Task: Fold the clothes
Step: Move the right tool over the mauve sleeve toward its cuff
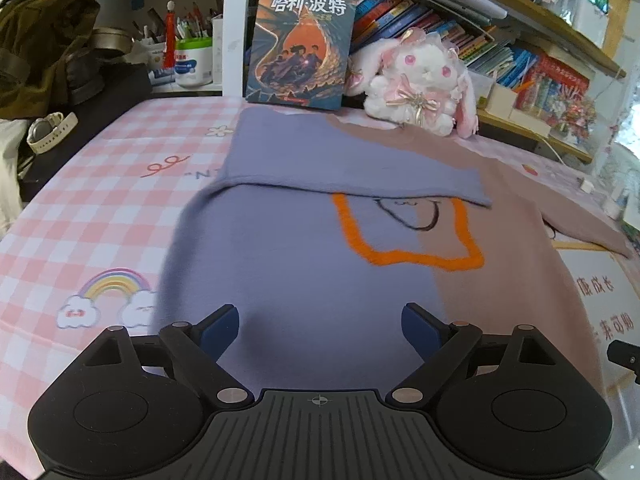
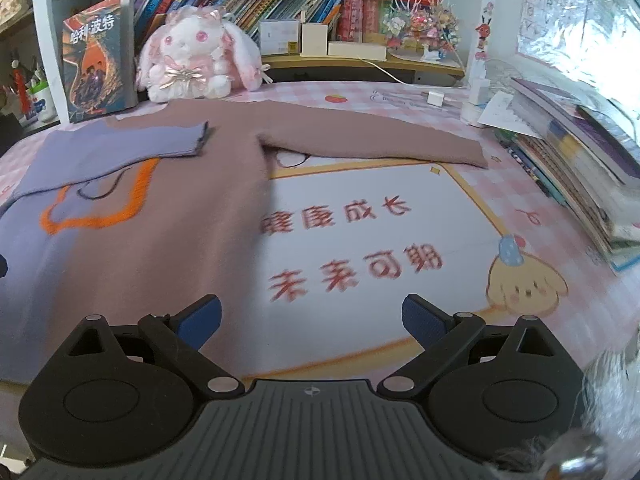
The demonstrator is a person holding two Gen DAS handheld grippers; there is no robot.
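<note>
Nearest me is my left gripper (image 1: 320,322), jaws spread wide with nothing between them, hovering over the lower purple part of the sweater (image 1: 304,240). My right gripper (image 2: 311,318) is just as wide apart and empty, straddling the sweater's brown side edge (image 2: 256,280) and the bare pink checked mat (image 2: 400,216).

The sweater lies flat on the mat, collar toward the back edge near the plush rabbit (image 1: 420,84) and the upright book (image 1: 300,40). Its purple sleeve (image 1: 340,160) is already folded across the chest, covering the top of the orange outline (image 1: 400,258). The brown sleeve (image 2: 372,140) lies stretched out toward the right edge.

My worry: if I pinch only the brown cuff, the soft knit may sag and drag the body askew, or nudge the folded purple sleeve open. Gripping too deep could catch the mat as well.

Only my right view shows the brown sleeve's full length, its cuff and the stacked books (image 2: 580,168) beyond. Only my left view shows the sweater's left edge, the watch (image 1: 50,130) and the rainbow print (image 1: 114,284).
</note>
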